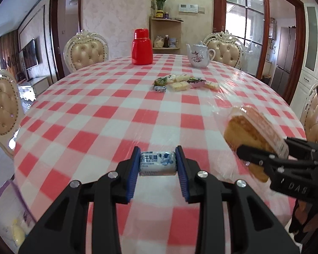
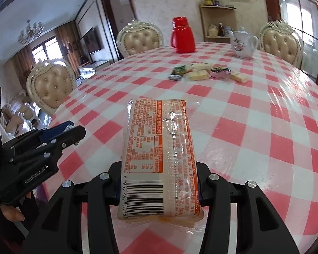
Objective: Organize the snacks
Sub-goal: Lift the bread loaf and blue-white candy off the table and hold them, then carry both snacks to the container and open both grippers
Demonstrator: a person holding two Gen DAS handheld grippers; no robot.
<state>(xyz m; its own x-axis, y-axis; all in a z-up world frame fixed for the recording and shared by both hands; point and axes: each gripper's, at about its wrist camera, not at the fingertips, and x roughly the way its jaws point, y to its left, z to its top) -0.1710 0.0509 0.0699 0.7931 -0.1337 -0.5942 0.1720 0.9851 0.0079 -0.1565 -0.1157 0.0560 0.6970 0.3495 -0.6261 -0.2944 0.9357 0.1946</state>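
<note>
The left tool [image 1: 157,162] clenches a small white-and-blue wrapped candy [image 1: 158,163]; the right tool [image 2: 159,182] grasps a clear-wrapped orange-printed cake [image 2: 159,154]. Carry both level, keeping grips firm, toward the snack pile [image 1: 185,82] ahead.

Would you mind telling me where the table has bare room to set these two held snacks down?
The broad checkered stretch between both grippers and the snack pile is free. So is the cloth left of the pile, toward the near chair. It is crowded around the pile, with the red flask and teapot behind.
</note>
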